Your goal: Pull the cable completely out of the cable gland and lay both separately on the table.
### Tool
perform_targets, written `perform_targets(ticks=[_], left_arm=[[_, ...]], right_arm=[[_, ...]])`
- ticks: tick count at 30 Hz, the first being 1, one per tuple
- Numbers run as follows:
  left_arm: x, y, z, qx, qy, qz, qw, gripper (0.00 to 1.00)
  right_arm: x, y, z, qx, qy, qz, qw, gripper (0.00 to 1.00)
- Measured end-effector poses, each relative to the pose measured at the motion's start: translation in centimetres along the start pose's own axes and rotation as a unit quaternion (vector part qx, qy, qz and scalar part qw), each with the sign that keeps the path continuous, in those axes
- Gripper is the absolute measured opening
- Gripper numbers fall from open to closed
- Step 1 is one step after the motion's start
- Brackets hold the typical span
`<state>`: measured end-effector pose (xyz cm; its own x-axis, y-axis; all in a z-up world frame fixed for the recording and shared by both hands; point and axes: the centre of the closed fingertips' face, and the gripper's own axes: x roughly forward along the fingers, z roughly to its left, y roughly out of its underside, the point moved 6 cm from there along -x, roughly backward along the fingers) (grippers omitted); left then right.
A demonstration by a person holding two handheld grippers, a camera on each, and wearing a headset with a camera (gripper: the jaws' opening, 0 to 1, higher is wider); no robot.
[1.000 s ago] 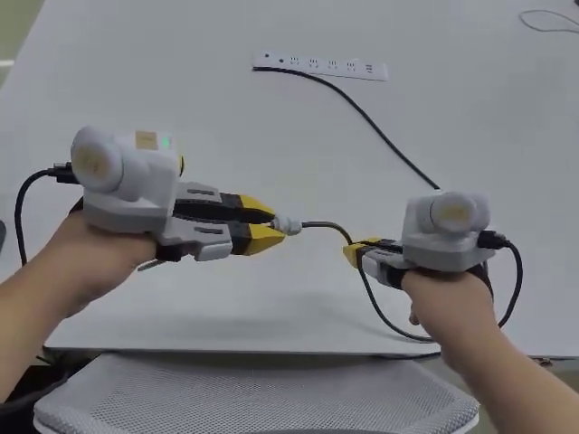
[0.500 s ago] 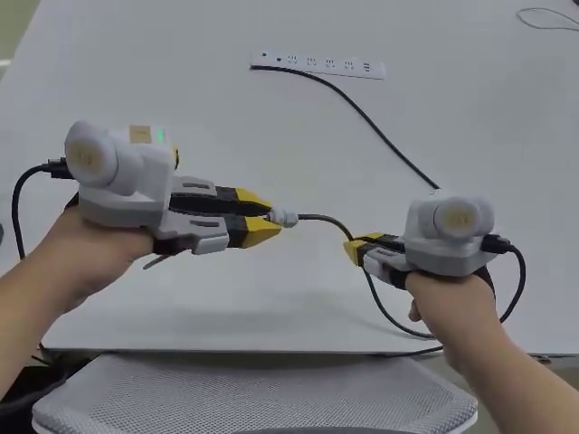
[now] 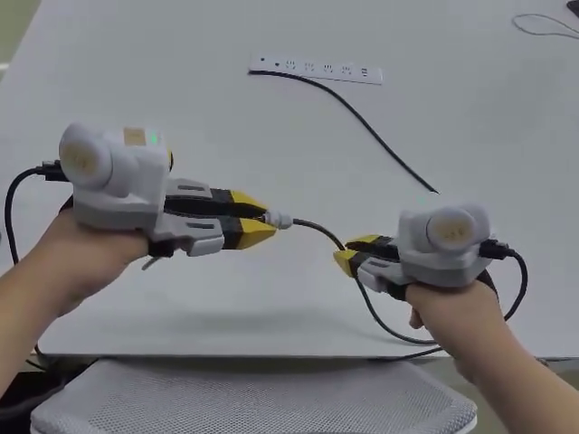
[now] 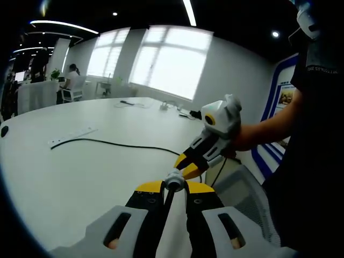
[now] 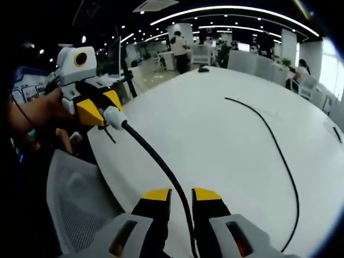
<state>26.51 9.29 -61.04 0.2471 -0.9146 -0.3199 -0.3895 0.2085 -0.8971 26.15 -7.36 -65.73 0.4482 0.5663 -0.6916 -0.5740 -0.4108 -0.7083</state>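
A small white cable gland is held above the table, with my left gripper shut on it; its yellow-tipped jaws pinch the gland from both sides. A black cable leaves the gland and slopes down right into my right gripper, which is shut on the cable. In the right gripper view the cable runs from between my right gripper's jaws up to the gland in the left gripper. Past the right gripper the cable loops below the person's hand.
A white power strip lies at the far side of the white table, and its black cord runs toward the right gripper. The table's near edge is just below the grippers. A grey mesh chair stands under it.
Both grippers have drifted slightly left while keeping their holds. The stretch of cable between them looks a little straighter than before.
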Motion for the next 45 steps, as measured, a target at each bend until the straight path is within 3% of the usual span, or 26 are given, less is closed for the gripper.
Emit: perform_targets(ticks=[3,7,10,21,22,33,45], left_arm=[[0.0,0.0,0.0,-0.001,0.002,0.0,1.0,0.15],[0.0,0.1,-0.1,0.001,0.004,0.002,1.0,0.15],[-0.1,0.1,-0.2,0.002,0.005,0.002,1.0,0.15],[0.0,0.2,-0.2,0.003,0.009,0.005,0.9999,0.15],[0.0,0.2,-0.2,0.002,0.009,0.005,0.9999,0.15],[0.3,0.0,-0.1,0.003,0.01,0.0,0.9999,0.15],[0.2,-0.2,0.3,0.002,0.006,-0.003,1.0,0.15]], right_arm=[[-0.2,-1.8,1.1,-0.015,-0.024,-0.019,0.9994,0.17],[-0.4,-3.7,2.6,-0.097,-0.029,-0.017,0.9947,0.17],[-0.2,-4.4,3.4,-0.146,-0.03,-0.011,0.9888,0.17],[0.6,-5.6,5.1,-0.229,-0.034,-0.012,0.9728,0.09],[0.6,-5.6,5.2,-0.229,-0.036,-0.009,0.9727,0.04],[0.4,-5.5,4.6,-0.213,-0.028,-0.022,0.9765,0.02],[0.5,-4.7,3.2,-0.168,-0.015,-0.02,0.9855,0.01]])
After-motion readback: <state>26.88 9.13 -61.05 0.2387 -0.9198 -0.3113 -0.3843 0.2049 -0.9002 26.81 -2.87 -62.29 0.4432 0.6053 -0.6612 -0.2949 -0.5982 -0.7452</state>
